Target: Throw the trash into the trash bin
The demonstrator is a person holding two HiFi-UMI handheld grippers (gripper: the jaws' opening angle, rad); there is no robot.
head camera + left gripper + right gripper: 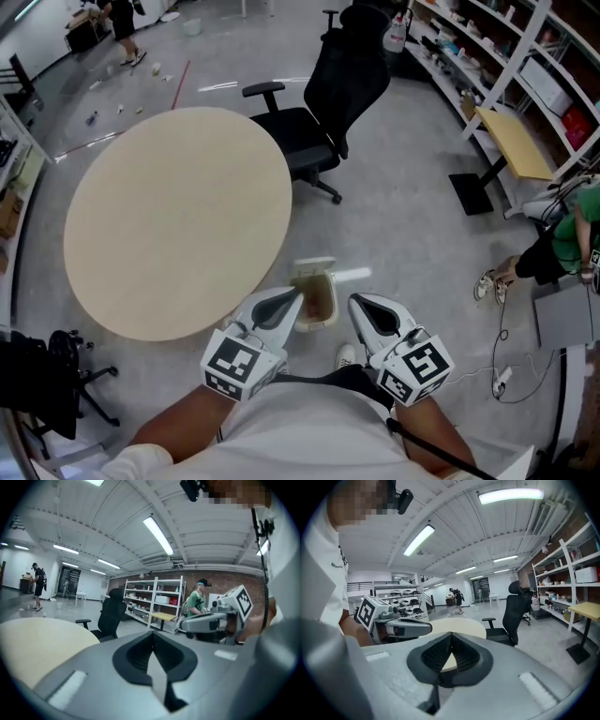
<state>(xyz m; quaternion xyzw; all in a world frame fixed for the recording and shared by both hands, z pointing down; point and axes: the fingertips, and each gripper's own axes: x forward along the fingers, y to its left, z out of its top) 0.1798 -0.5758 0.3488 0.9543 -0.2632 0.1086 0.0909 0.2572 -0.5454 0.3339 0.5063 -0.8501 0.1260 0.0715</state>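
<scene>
Hanging closed and empty: left hand-held gripper (296, 295), right hand-held gripper (355, 302) | bin (314, 268) sitting below between them, beside round surface (178, 216) | chair (323, 103) standing beyond

Reference: round table (178, 220).
- Office chair (323, 112) stands at the table's far right edge.
- Trash bin (314, 298) sits on the floor just off its near right edge.
- Shelving (518, 52) runs well to its right, with a small desk (514, 142) in front of the shelves.
- Seated person (567, 239) is farther right, nearer than the desk.
- Standing person (122, 28) is well beyond the far edge.
</scene>
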